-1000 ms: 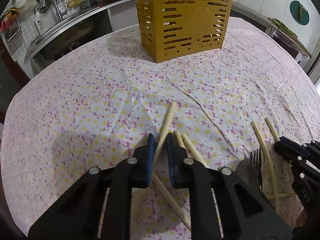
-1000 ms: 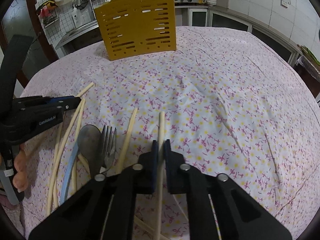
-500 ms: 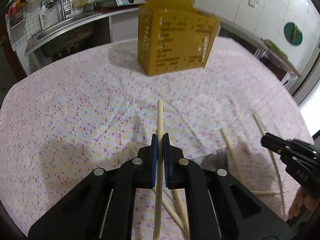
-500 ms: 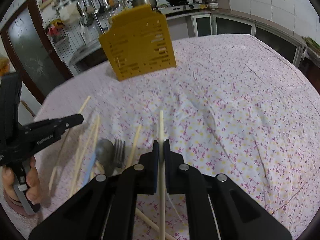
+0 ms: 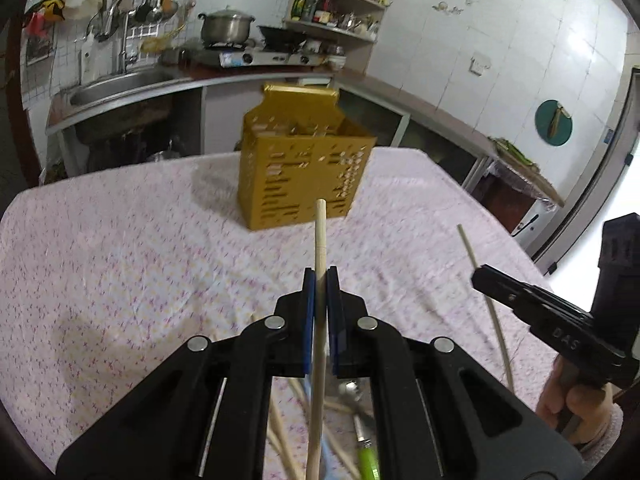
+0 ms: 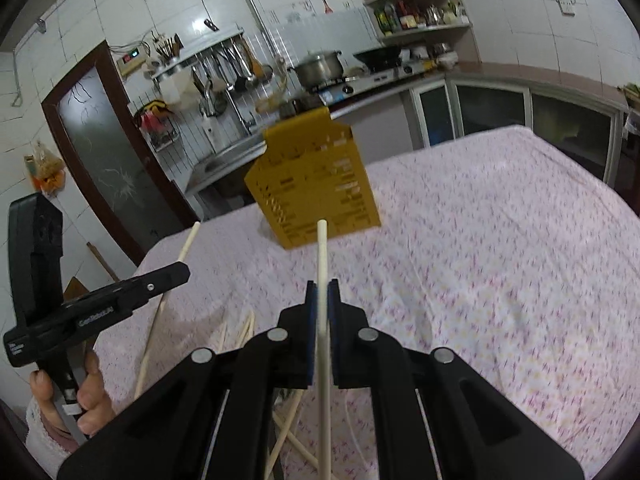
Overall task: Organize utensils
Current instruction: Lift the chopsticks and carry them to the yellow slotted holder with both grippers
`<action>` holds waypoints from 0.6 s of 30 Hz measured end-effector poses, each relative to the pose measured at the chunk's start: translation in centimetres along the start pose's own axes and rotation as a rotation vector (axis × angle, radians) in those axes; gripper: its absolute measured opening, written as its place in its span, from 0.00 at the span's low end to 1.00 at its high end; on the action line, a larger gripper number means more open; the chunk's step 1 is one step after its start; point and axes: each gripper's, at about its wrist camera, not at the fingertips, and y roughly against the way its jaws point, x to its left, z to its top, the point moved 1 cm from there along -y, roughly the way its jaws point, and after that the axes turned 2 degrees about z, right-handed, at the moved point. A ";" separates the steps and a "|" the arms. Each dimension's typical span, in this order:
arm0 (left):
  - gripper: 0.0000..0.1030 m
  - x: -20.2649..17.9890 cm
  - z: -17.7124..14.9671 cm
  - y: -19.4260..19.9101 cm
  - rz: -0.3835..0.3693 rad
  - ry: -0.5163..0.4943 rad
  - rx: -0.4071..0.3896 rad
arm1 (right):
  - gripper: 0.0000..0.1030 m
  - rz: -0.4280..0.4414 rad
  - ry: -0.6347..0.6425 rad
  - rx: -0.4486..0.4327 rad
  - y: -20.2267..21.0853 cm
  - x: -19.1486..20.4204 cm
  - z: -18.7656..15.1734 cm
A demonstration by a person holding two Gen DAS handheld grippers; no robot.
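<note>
My left gripper [image 5: 320, 276] is shut on a wooden chopstick [image 5: 319, 236] that sticks out ahead of the pads, held above the table. My right gripper [image 6: 322, 290] is shut on a paler chopstick [image 6: 322, 248] in the same way. Both chopsticks point toward the yellow slotted utensil holder [image 5: 300, 176] [image 6: 316, 188] standing at the table's far side. In the left wrist view the right gripper [image 5: 478, 276] shows at the right with its chopstick [image 5: 470, 248]. The left gripper [image 6: 182, 272] appears at the left of the right wrist view. Several loose chopsticks [image 6: 240, 330] lie on the cloth below.
A floral tablecloth [image 5: 120, 260] covers the round table. A green-handled utensil [image 5: 368, 460] lies under the left gripper. Behind the table run a kitchen counter with a sink [image 5: 120, 84], a pot [image 5: 226, 28] and a stove. A person's hand [image 6: 86, 392] grips each tool.
Both grippers have risen off the table, each with its chopstick, and tipped up toward the yellow holder. The loose utensils have dropped to the bottom of both views.
</note>
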 end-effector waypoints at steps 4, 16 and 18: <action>0.04 -0.7 1.0 0.7 -0.033 0.016 -0.039 | 0.06 0.040 0.001 -0.057 0.6 -0.4 1.2; 0.04 -2.2 4.8 2.1 -0.077 -0.001 -0.259 | 0.05 0.090 0.082 -0.230 1.5 0.1 6.2; 0.04 -2.4 5.7 2.1 -0.086 -0.008 -0.272 | 0.06 0.098 0.084 -0.247 1.4 0.1 7.5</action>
